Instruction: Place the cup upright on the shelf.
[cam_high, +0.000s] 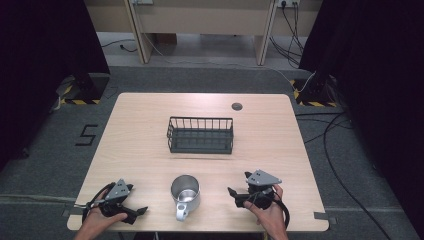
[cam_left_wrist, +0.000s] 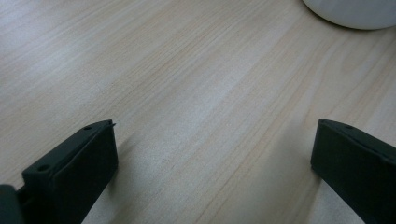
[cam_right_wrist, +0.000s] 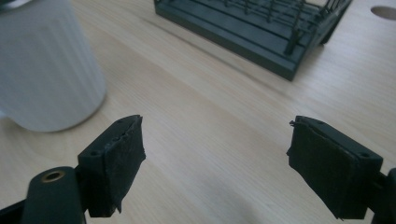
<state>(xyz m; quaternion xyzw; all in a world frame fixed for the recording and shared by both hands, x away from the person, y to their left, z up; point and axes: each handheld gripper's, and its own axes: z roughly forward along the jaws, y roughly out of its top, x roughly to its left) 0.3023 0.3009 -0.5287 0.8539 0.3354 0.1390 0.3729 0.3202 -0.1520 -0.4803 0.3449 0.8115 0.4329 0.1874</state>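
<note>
On table: mug (cam_high: 185, 192) unlabelled | left tool (cam_high: 140, 212) apart | right tool (cam_high: 231, 192) apart

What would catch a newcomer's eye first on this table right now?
The shiny metal mug stands upright at the near edge, handle toward the person, midway between the left gripper and the right gripper. Behind it, mid-table, sits an empty dark wire basket. Both grippers' fingers stand apart, holding nothing.

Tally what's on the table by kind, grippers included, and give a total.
Shiny metal mug with handle: 1
Dark wire rack basket: 1
Black two-jaw hand-held grippers: 2, left gripper and right gripper
Total: 4
</note>
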